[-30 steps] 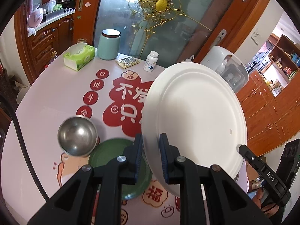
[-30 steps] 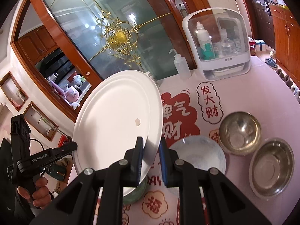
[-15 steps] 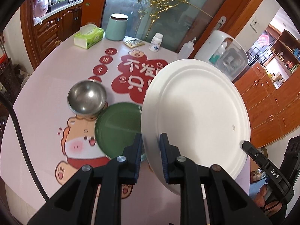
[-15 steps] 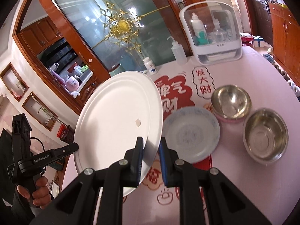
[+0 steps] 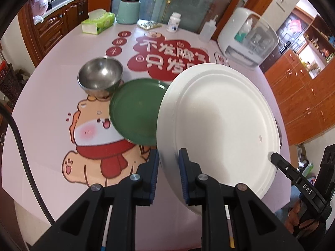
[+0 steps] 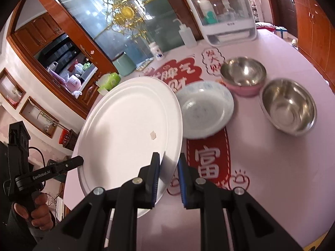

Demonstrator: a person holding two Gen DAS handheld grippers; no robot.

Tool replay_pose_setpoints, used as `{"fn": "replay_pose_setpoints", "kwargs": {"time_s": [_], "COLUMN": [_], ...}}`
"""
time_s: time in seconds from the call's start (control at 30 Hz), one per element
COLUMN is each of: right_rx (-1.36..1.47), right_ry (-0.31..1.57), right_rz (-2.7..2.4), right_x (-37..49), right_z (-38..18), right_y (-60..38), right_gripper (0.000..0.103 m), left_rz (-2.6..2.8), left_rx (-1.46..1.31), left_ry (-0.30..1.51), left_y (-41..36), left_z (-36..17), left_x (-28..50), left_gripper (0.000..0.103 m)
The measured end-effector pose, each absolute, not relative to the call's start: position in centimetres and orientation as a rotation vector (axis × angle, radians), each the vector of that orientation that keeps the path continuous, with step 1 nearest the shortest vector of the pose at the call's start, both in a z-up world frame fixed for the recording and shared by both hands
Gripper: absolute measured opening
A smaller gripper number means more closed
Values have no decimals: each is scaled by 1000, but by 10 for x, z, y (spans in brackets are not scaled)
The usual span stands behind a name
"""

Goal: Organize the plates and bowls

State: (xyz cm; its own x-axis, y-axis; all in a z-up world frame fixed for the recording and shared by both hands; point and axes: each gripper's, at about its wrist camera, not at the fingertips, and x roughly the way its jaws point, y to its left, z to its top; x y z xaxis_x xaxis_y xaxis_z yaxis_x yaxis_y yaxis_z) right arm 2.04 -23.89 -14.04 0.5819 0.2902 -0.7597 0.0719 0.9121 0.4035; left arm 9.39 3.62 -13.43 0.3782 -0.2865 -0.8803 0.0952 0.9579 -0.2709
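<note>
Both the left tool (image 5: 168, 172) and the right tool (image 6: 168, 176) are clamped on opposite rim edges of the large white plate (image 5: 217, 123), held tilted above the table (image 5: 52, 96) at frame centre. Uneven motion between them could twist it loose, dropping it onto the green plate (image 5: 136, 110) to its left.

A round table under a pink printed cloth (image 5: 48, 96) stands before a frosted glass door with gold ornament (image 6: 125, 14) — framed in reddish-brown wood, matching wooden cabinets (image 5: 301, 96) alongside.

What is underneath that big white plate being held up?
Under the white plate lies part of a green plate on the pink table. The plate hides the rest of the table below it.
</note>
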Motion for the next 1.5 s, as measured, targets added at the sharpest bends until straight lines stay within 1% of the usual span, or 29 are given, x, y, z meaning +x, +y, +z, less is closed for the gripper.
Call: {"fn": "replay_pose_setpoints", "kwargs": {"time_s": [0.37,0.7,0.97,1.5], "right_rx": [412,420,424,389], "right_ry": [1015,1119,1182,1243], "right_rz": [97,74,67,48], "right_x": [-9,-22,-30,-32], "right_z": [-183,-221,-239,-249], "right_y": [-250,-252,-254,-249], "right_gripper": [17,17,17,18], "left_rz": [-270,-267,-262,-259], "left_rx": [-135,-77,-43,27], "left_ry": [1284,1363,1410,1472], "left_y": [17,11,7,-5], "left_z": [-183,-224,-241,-259], "left_x": [74,60,53,50], "left_gripper": [18,19,19,21]}}
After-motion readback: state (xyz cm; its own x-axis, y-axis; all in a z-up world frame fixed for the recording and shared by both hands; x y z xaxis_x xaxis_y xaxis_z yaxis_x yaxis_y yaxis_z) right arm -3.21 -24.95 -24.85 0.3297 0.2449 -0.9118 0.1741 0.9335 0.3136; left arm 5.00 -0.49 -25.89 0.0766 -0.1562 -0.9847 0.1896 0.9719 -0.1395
